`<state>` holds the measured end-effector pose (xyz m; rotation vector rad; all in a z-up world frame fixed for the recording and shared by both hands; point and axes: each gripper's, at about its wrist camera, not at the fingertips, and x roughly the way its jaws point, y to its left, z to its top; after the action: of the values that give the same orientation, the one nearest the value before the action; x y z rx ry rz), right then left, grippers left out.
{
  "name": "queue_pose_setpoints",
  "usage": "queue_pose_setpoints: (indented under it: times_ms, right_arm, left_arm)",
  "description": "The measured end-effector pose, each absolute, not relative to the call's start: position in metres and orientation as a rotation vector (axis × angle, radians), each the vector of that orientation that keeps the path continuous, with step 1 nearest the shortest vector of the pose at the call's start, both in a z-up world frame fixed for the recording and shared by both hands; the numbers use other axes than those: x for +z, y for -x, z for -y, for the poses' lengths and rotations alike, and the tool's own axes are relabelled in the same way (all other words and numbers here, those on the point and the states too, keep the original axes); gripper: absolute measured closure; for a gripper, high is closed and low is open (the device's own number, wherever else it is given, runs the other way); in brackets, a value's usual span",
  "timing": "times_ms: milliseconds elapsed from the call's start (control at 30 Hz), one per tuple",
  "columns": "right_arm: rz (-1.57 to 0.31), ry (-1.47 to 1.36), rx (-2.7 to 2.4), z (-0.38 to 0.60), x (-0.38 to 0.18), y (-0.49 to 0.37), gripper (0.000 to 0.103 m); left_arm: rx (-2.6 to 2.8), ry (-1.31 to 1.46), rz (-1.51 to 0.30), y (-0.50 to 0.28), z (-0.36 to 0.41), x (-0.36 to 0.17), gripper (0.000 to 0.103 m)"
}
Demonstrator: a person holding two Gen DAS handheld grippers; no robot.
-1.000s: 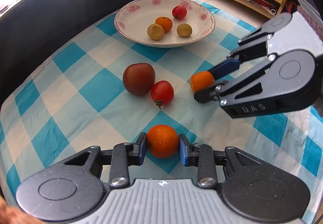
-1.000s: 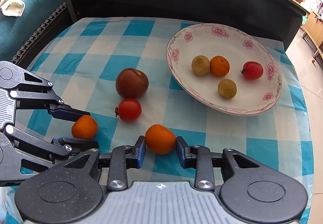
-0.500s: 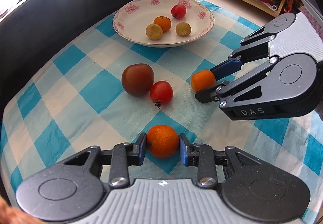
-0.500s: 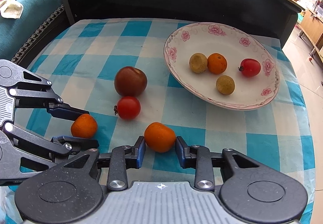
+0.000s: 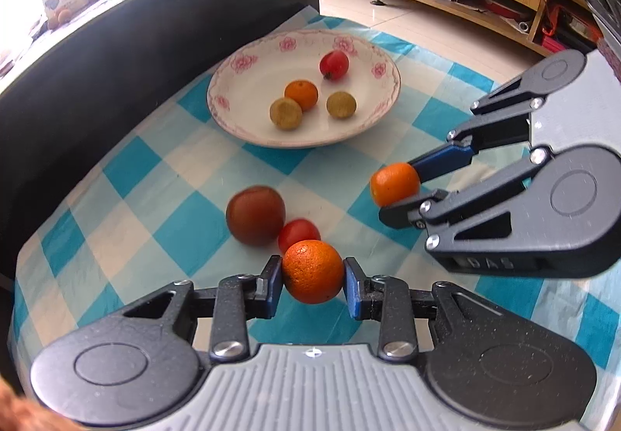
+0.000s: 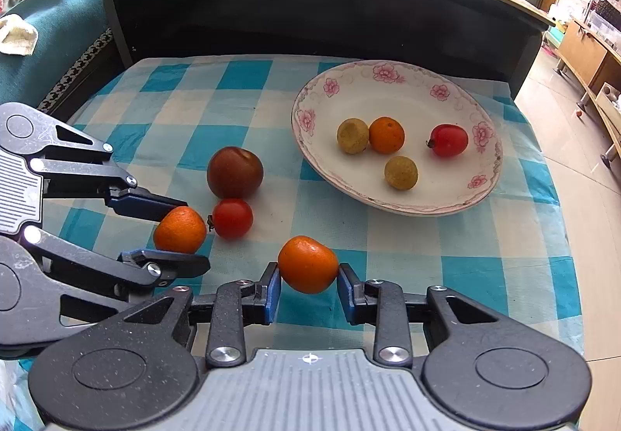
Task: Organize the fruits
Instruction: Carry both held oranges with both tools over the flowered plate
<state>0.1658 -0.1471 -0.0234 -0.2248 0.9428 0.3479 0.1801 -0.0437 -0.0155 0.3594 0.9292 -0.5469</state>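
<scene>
Roughly half done, judging by layout: plate (image 6: 490, 174) at far right of checked worktop (image 6: 427, 237) already carries four fruits, namely two tan ones, a small orange and a red tomato. Left hand-held gripper (image 5: 313, 285) clamped on an orange (image 5: 313, 271), right hand-held gripper (image 6: 308, 285) clamped on a second orange (image 6: 308, 264), both apparently lifted just off the cloth, well short of the plate. Left on the cloth: dark brown fruit (image 6: 235, 172) with loose tomato (image 6: 232, 218) just beside it. Remaining by estimate: drop both oranges in plate, then fetch those two
</scene>
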Motion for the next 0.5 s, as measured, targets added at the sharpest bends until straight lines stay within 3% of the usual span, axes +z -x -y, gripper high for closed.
queue_pose_setpoints:
  times_ms: [500]
  right_arm:
    - [-0.899,0.183,0.297,0.162,-0.006,-0.178,0.077]
  left_arm:
    - [-0.547,-0.342,-0.878,-0.203,0.058,0.000,0.062]
